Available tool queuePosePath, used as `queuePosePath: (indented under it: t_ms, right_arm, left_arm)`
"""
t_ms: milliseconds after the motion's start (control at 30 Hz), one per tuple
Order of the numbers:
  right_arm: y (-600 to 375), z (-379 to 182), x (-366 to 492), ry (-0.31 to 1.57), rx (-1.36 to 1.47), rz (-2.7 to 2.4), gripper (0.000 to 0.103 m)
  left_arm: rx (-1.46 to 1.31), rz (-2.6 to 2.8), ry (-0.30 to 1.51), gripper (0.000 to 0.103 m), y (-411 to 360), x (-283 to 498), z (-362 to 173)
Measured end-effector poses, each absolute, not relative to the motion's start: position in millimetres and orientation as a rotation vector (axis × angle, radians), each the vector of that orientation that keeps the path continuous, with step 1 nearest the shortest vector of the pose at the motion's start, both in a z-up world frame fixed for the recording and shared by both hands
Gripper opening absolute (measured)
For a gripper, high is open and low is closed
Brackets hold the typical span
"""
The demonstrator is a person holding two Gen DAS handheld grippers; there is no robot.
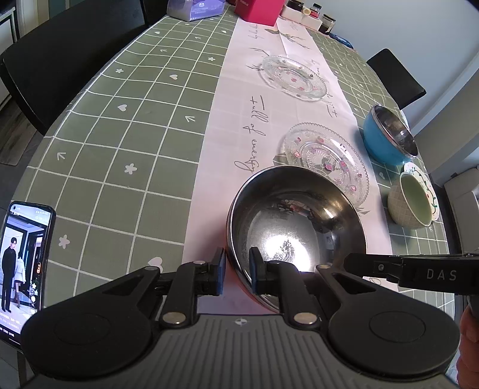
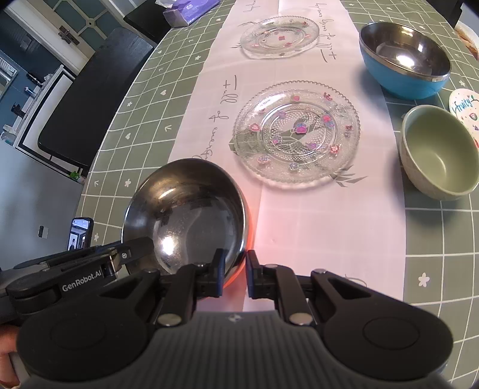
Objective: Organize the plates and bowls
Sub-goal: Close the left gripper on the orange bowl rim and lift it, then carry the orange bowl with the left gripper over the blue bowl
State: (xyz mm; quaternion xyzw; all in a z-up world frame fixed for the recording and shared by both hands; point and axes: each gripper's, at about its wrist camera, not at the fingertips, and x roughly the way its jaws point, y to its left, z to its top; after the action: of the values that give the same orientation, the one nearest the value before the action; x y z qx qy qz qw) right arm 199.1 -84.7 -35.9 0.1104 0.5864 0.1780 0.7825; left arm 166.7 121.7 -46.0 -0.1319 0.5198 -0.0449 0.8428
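Note:
A steel bowl (image 1: 299, 209) (image 2: 185, 203) with a red-orange outside sits on the pale runner, nearest to me. My left gripper (image 1: 237, 270) is shut on its near-left rim, one pad inside and one outside. My right gripper (image 2: 235, 270) is shut on the rim at the bowl's right side in the same way. Past it lie two patterned glass plates, a near one (image 1: 326, 158) (image 2: 296, 134) and a far one (image 1: 295, 77) (image 2: 280, 37). At the right stand a blue bowl with a steel lining (image 1: 380, 140) (image 2: 398, 80) and a green ceramic bowl (image 1: 410, 203) (image 2: 440, 155).
A small painted white plate (image 1: 425, 182) (image 2: 465, 104) lies behind the green bowl at the table's right edge. A lit phone (image 1: 24, 263) (image 2: 80, 233) rests at the near left edge. A pink box (image 1: 257, 12), tissue pack (image 1: 194, 9) and jars (image 1: 326, 22) stand at the far end.

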Motion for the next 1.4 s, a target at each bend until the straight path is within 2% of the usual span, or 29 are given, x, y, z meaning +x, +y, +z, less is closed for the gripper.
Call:
queuePosePath:
  t_ms: [33, 67, 100, 133, 167, 200, 267, 333, 600, 967, 1400]
  right_arm:
    - [-84.5, -35.8, 199.8, 1.269, 0.240, 0.386, 0.015]
    - [-84.9, -35.6, 200.4, 1.269, 0.245, 0.383, 0.018]
    - [-85.0, -34.9, 200.8, 1.267, 0.247, 0.380, 0.019]
    - [-84.6, -33.8, 201.3, 1.267, 0.247, 0.381, 0.023]
    - [-84.4, -32.3, 201.2, 1.262, 0.247, 0.383, 0.034]
    - [-84.0, -30.7, 200.8, 1.258, 0.244, 0.384, 0.041]
    - [-82.4, -26.9, 198.8, 1.252, 0.232, 0.391, 0.045]
    - [-82.5, -23.8, 196.9, 1.249, 0.225, 0.394, 0.050]
    - [-99.4, -3.5, 184.9, 1.222, 0.188, 0.396, 0.056]
    - [-163.6, 19.4, 185.5, 1.166, 0.150, 0.270, 0.060]
    - [-248.9, 19.5, 213.5, 1.142, 0.180, 0.108, 0.061]
  left_arm:
    - [-0.287, -0.095, 1.093, 0.022, 122.3, 166.4, -44.5]
    - [-0.292, -0.100, 1.085, 0.031, 122.8, 166.3, -42.7]
    - [-0.297, -0.100, 1.073, 0.036, 123.6, 166.0, -40.4]
    - [-0.300, -0.097, 1.061, 0.047, 124.5, 165.8, -37.8]
    - [-0.301, -0.090, 1.048, 0.056, 125.1, 165.4, -35.1]
    - [-0.301, -0.085, 1.037, 0.059, 126.0, 164.9, -32.6]
    - [-0.293, -0.083, 1.017, 0.064, 127.1, 163.7, -27.5]
    - [-0.280, -0.079, 0.994, 0.066, 127.4, 161.5, -21.9]
    - [-0.178, -0.133, 0.898, 0.066, 108.6, 147.6, 13.0]
    - [-0.092, -0.335, 0.901, 0.066, 34.3, 152.6, 47.1]
    - [0.038, -0.453, 0.906, 0.066, -54.5, 198.5, 53.1]
